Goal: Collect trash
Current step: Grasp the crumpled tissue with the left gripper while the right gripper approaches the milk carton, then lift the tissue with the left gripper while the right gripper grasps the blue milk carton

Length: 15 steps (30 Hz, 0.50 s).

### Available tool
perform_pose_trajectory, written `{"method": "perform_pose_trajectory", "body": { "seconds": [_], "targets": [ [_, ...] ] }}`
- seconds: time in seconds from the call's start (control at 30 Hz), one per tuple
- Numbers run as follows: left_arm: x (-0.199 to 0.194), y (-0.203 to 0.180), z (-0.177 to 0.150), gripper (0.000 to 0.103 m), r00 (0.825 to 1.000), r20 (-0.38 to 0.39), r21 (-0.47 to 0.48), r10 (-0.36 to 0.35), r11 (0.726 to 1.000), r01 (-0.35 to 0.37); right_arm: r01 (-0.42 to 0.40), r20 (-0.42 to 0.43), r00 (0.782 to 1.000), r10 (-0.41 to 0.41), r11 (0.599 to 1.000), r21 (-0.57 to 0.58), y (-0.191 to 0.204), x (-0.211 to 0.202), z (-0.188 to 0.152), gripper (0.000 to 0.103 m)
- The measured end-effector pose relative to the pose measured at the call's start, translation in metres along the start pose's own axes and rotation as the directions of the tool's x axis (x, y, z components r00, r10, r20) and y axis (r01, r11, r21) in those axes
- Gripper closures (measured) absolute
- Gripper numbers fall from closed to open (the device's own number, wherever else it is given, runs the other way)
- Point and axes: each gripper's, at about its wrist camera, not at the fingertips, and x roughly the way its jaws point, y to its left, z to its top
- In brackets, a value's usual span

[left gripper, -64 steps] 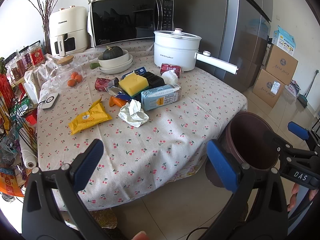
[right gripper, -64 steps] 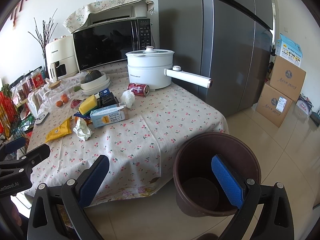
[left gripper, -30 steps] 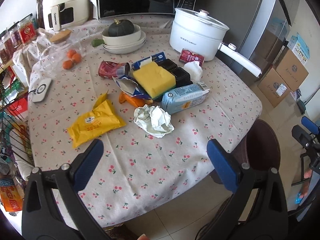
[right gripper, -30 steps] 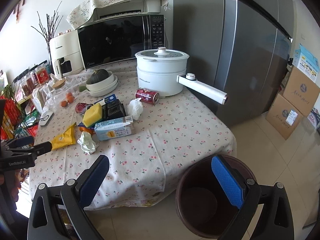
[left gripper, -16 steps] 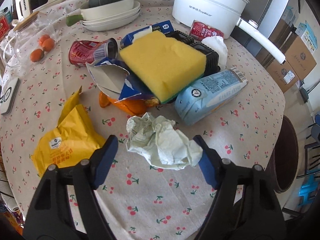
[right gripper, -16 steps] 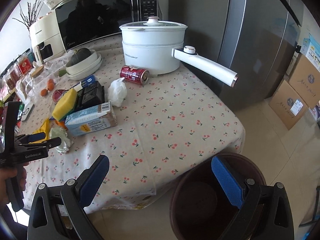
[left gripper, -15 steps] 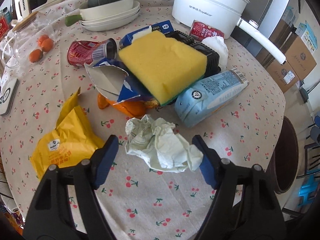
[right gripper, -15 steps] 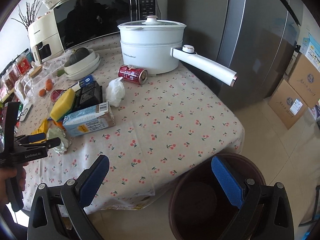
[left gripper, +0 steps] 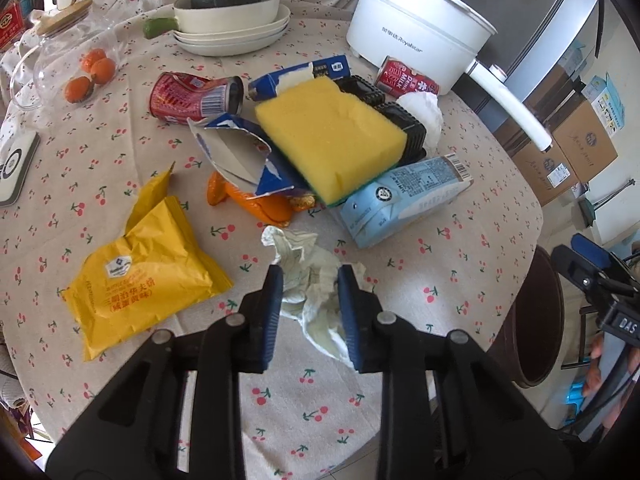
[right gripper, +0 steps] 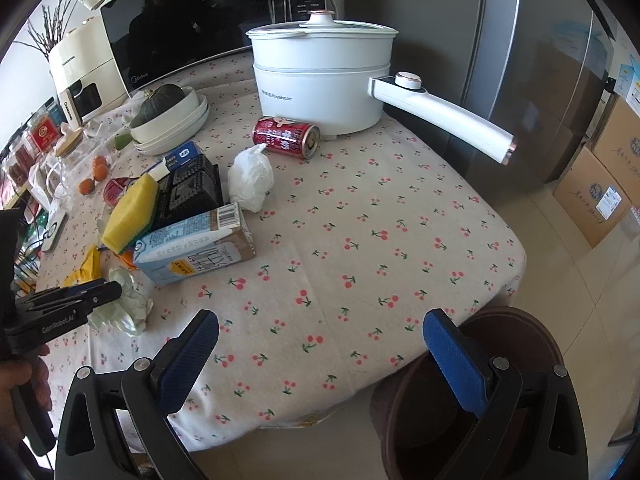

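**Crumpled paper being gripped**

As the jaws have just been closing, the crumpled paper (left gripper: 310,280) on the tabletop (left gripper: 400,300) is pinched by the downward-tilted left gripper (left gripper: 308,286). A lift toward the bin (right gripper: 500,360) is judged next; the right gripper (right gripper: 320,344) is held spread and empty above the table edge.

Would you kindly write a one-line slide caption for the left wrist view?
Left gripper, jaws just closing, pinches the crumpled paper wrapper on the cherry-print tablecloth, beside a yellow packet.
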Motion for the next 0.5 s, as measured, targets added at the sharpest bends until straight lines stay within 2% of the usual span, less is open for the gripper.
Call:
{"method": "perform_pose_trajectory", "body": {
  "seconds": [0.13, 0.27, 0.3, 0.33, 0.5],
  "targets": [
    [-0.025, 0.012, -0.004, 0.074, 0.999, 0.05, 0.001, -0.014, 1.0, 0.014, -0.062, -0.025, 0.998, 0.062, 0.998, 0.004, 0.026, 0.015, 0.01, 0.0],
    [-0.046, 0.027, -0.009, 0.074, 0.995, 0.099, -0.004, -0.001, 1.0, 0.001, -0.083, -0.03, 0.996, 0.085, 0.994, 0.07, 0.04, 0.031, 0.022, 0.0],
    [-0.05, 0.03, -0.009, 0.086, 0.994, 0.107, -0.007, -0.001, 1.0, 0.002, -0.084, -0.027, 0.996, 0.088, 0.991, 0.101, 0.042, 0.036, 0.025, 0.0],
    [-0.053, 0.034, -0.009, 0.089, 0.994, 0.108, -0.008, -0.005, 1.0, 0.005, -0.087, -0.027, 0.995, 0.091, 0.987, 0.139, 0.042, 0.041, 0.028, 0.0],
    [-0.059, 0.048, -0.015, 0.089, 0.994, 0.11, -0.028, -0.004, 1.0, 0.008, -0.093, -0.032, 0.994, 0.104, 0.964, 0.251, 0.05, 0.066, 0.036, 0.0]
  ]
}}
